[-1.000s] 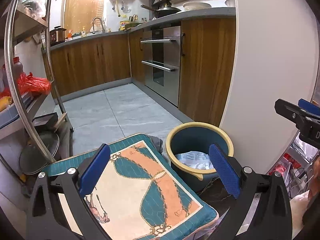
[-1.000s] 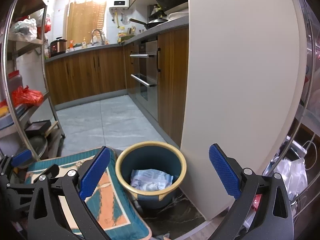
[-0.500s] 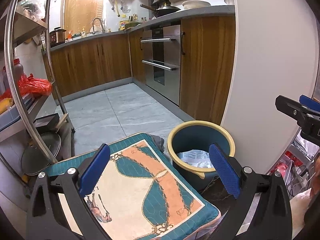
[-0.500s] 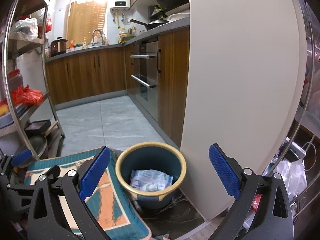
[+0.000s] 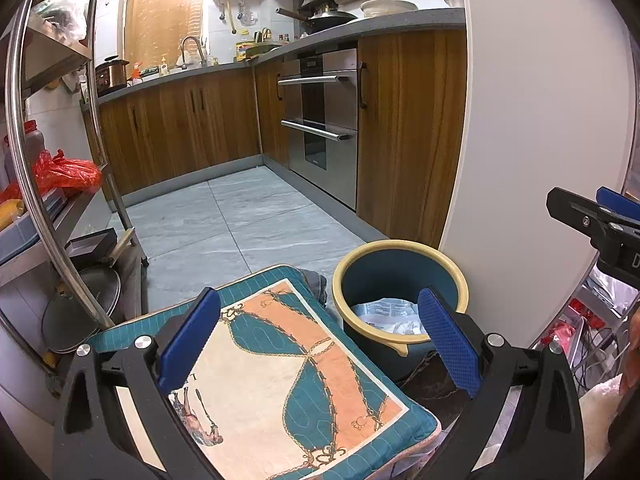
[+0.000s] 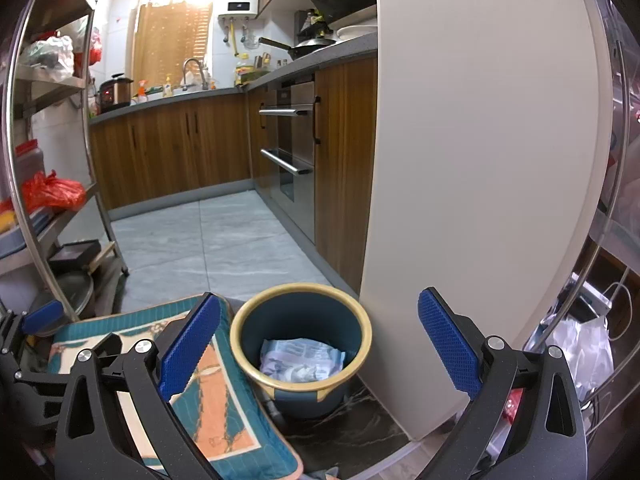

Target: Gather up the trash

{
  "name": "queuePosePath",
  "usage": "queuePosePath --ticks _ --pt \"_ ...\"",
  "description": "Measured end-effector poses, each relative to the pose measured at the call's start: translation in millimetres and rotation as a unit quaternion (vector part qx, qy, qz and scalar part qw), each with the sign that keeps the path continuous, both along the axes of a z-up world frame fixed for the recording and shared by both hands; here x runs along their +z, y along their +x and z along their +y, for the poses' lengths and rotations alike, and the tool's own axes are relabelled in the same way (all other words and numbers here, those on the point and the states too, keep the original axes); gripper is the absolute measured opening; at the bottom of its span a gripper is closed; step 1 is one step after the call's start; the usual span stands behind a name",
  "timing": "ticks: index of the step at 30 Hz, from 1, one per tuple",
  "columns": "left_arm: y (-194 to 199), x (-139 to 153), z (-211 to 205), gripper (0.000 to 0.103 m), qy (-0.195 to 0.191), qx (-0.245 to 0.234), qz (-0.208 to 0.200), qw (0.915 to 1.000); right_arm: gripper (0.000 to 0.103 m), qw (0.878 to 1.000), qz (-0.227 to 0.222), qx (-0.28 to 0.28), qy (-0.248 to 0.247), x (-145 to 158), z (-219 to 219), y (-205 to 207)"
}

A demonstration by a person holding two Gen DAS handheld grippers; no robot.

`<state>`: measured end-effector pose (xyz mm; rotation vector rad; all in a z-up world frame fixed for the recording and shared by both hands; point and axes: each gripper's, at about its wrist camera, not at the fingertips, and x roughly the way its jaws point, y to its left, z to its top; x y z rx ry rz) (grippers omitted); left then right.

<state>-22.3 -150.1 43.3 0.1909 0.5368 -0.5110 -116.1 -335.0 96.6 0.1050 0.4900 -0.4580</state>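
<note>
Barely shifted, left gripper (image 5: 318, 346) and right gripper (image 6: 319, 346) hover spread apart above the bin (image 6: 301, 298)

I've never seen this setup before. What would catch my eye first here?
Probably the blue bin with a yellow rim on the floor, crumpled wrappers inside, right beside a white panel. Next to it lies a teal and orange cushion. Both grippers, left and right, hang open and empty.

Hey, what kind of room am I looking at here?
Most likely a home kitchen. A built-in oven sits among wooden cabinets, a sink tap stands on the counter, and a wok rests by the stove. A bin with trash inside stands on the floor.
</note>
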Motion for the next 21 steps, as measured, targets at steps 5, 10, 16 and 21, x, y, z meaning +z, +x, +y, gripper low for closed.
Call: queuePosePath --ticks 5,10,16,21 --pt "-0.2 -0.2 0.0 0.097 0.0 0.001 0.001 1.0 0.098 1.0 -0.001 0.0 0.0 0.2 -0.7 0.2" --pt "-1.0 0.0 0.2 0.097 -0.001 0.001 0.002 1.0 0.098 1.0 -0.001 0.001 0.0 0.3 -1.5 0.2" --pt "-1.1 0.3 0.1 0.097 -0.001 0.001 0.001 1.0 0.098 1.0 -0.001 0.0 0.0 0.3 -1.5 0.2" --pt "-0.8 0.2 -0.4 0.097 0.0 0.001 0.001 1.0 0.098 1.0 0.0 0.001 0.0 0.2 -1.7 0.5"
